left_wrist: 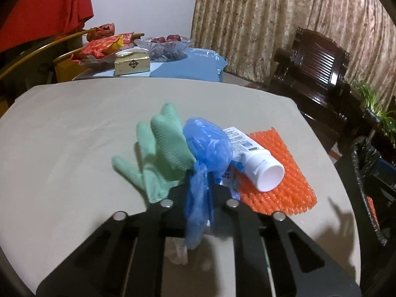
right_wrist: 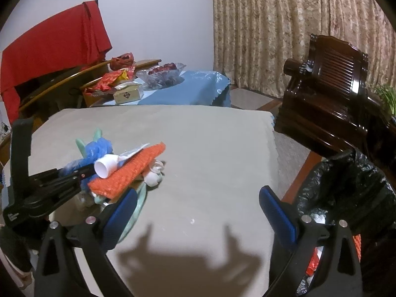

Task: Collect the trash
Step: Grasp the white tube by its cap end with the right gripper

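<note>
The left gripper (left_wrist: 198, 185) is clamped on the twisted neck of a blue plastic bag (left_wrist: 208, 146), which lies between a green glove (left_wrist: 160, 153) and a white tube (left_wrist: 259, 168) on an orange mat (left_wrist: 284, 185). Only the right wrist view shows white earphones (right_wrist: 154, 173) beside that pile, and a bin with a black liner (right_wrist: 346, 193) by the table edge. The right gripper (right_wrist: 198, 212) hangs over bare grey tablecloth (right_wrist: 210, 148), fingers spread wide, holding nothing. Behind stand a curtain (right_wrist: 284, 37) and a dark wooden chair (right_wrist: 329, 94)
</note>
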`<state>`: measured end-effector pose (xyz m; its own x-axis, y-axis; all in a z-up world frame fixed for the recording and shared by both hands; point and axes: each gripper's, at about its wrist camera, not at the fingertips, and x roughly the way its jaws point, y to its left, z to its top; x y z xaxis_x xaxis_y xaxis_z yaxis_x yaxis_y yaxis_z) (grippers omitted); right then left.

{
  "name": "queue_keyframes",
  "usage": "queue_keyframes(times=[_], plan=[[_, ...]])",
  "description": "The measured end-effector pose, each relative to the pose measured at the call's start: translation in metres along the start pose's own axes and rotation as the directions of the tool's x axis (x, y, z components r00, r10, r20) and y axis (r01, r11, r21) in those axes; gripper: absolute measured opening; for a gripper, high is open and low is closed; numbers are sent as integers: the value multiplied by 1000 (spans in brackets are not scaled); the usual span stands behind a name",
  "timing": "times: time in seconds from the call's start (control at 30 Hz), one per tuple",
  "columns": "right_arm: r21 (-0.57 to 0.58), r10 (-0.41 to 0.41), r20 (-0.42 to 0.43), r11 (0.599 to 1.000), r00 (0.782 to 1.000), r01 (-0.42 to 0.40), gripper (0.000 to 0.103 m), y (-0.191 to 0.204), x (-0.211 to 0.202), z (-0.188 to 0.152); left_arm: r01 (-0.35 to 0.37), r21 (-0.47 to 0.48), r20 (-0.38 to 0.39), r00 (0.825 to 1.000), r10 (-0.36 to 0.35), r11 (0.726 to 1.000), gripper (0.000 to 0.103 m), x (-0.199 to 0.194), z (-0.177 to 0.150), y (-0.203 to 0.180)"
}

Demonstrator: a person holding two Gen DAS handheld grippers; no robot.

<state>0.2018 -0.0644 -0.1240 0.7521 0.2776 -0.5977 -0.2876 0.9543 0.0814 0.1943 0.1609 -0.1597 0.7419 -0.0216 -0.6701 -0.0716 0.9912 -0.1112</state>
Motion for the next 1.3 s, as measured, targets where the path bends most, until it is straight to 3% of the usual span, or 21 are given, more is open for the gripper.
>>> queue_keyframes(times=[0.27,0.47,0.57,0.7,0.87,1.1,1.2,1.3], plan=[[-28,63,19,998,998,-62,96,32,7,12,-21,-33,33,999,22,999,5,-32,-7,25],[-36,117,-3,992,993,-117,91,56,25,16,-38,-56,7,999,38,998,5,-34,-16,43],[-39,126,-17,991,992,-126,90,65,32,18,-34,-66,-5,999,34,997,14,-33,-18,47],[-49,123,-12,991,992,-124,88,70,32,19,-35,-75,2,999,36,997,36,-37,-18,52],[-54,134,-24,989,991,-135,80,77,37,21,-50,-78,21,998,52,996,50,-46,-18,56],[-63,169,-87,983,982,-175,62,96,59,22,-73,-91,14,997,75,993,53,-46,-20,63],[-63,155,-117,985,981,-163,60,100,70,19,-75,-96,10,997,77,992,57,-46,-22,66],[-63,150,-138,985,979,-160,50,102,77,15,-70,-96,11,997,72,993,58,-46,-22,66]])
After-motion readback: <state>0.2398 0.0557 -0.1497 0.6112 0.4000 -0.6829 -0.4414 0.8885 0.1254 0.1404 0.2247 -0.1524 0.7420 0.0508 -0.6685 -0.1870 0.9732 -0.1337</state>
